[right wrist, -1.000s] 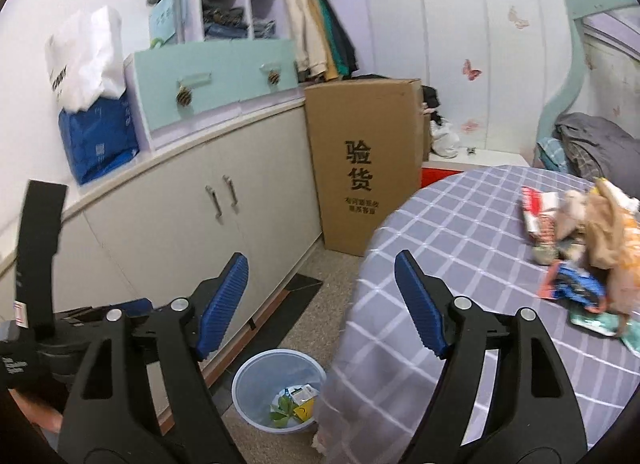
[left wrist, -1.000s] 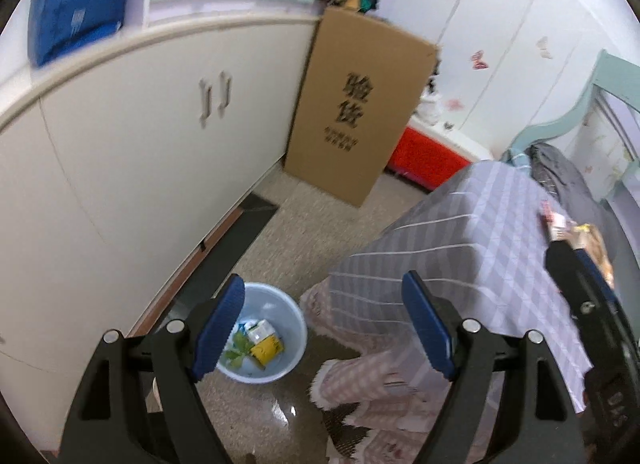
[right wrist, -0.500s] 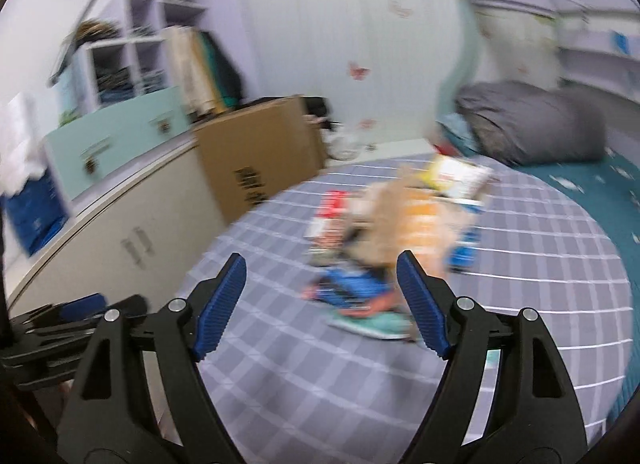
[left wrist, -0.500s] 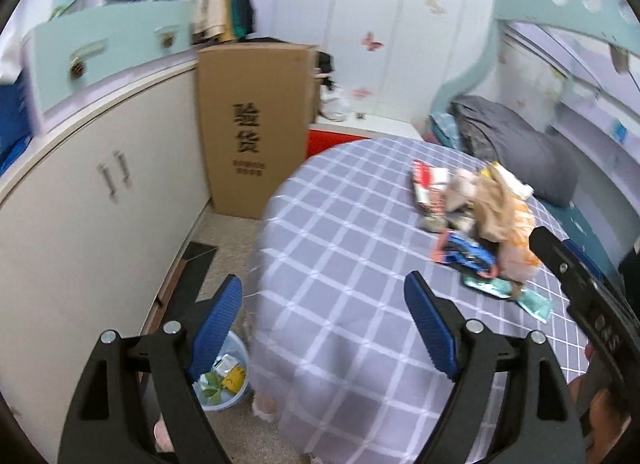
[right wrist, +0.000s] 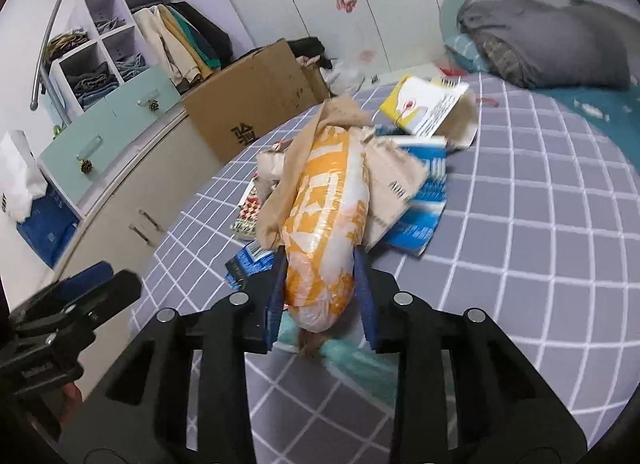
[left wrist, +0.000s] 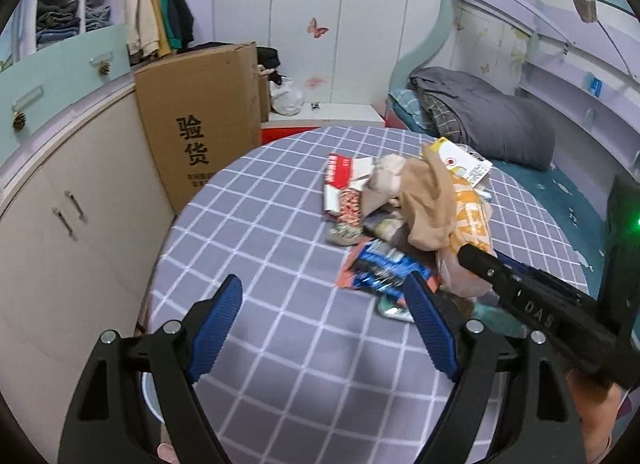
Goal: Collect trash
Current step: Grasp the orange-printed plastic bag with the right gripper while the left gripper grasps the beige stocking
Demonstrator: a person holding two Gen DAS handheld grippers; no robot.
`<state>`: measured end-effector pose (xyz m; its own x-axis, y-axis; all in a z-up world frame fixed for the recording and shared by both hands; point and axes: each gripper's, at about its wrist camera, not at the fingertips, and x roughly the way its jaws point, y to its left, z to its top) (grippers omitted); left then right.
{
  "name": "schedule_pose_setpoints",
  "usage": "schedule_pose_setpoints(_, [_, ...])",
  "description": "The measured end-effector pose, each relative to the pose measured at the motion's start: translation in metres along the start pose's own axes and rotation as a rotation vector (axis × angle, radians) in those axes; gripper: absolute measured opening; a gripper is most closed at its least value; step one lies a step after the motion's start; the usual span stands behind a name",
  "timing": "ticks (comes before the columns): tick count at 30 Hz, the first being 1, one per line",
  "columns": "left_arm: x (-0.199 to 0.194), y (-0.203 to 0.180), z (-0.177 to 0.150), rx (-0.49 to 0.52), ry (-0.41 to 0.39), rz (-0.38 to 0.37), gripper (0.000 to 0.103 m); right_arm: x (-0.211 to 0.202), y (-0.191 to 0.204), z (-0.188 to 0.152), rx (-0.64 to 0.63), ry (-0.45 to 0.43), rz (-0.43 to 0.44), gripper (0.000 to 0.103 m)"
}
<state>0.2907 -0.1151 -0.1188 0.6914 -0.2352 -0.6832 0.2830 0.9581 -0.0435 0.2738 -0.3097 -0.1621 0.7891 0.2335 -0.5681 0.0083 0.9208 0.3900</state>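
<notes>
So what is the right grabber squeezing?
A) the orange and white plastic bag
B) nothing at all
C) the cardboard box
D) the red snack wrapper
A: in the right wrist view the right gripper has its blue fingers pressed on both sides of the orange and white plastic bag.

A home bedroom — a bunk bed [left wrist: 520,76] with a grey duvet [left wrist: 484,120] stands at the far right, and wardrobe doors with butterfly stickers [left wrist: 318,28] fill the far wall. On the left, hanging clothes [left wrist: 156,24] and folded jeans [left wrist: 56,20] sit in cubbies — lived-in clutter.
</notes>
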Motion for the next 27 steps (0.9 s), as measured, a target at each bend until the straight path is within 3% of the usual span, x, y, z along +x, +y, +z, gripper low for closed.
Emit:
schedule_pose_setpoints(3, [0.011,-0.015,0.005,0.003,0.009,-0.044,0.081,-0.016,-0.003,-0.001,-0.022,-0.055,-0.032,0.030])
schedule_pose_setpoints(8, [0.037,-0.042,0.014,0.013,0.031,-0.091,0.081,-0.023,-0.013,0.000,-0.005,-0.070,-0.037,0.030])
schedule_pose_setpoints(12, [0.053,-0.058,0.020,0.017,0.046,-0.144,0.081,-0.034,-0.030,0.002,0.018,-0.106,-0.094,0.029])
schedule_pose_setpoints(18, [0.083,-0.072,0.026,0.026,0.087,-0.121,0.080,-0.039,-0.050,0.004,0.060,-0.112,-0.068,0.029])
schedule_pose_setpoints(24, [0.099,-0.078,0.027,0.048,0.135,-0.142,0.048,-0.040,-0.046,0.004,0.044,-0.122,-0.078,0.029])
schedule_pose_setpoints(25, [0.100,-0.078,0.028,0.050,0.134,-0.149,0.035,-0.041,-0.045,0.004,0.039,-0.128,-0.083,0.029])
schedule_pose_setpoints(26, [0.098,-0.078,0.029,0.053,0.121,-0.155,0.007,-0.042,-0.044,0.004,0.035,-0.133,-0.087,0.029])
schedule_pose_setpoints(27, [0.095,-0.078,0.030,0.058,0.109,-0.163,0.003,-0.044,-0.042,0.003,0.029,-0.140,-0.095,0.029])
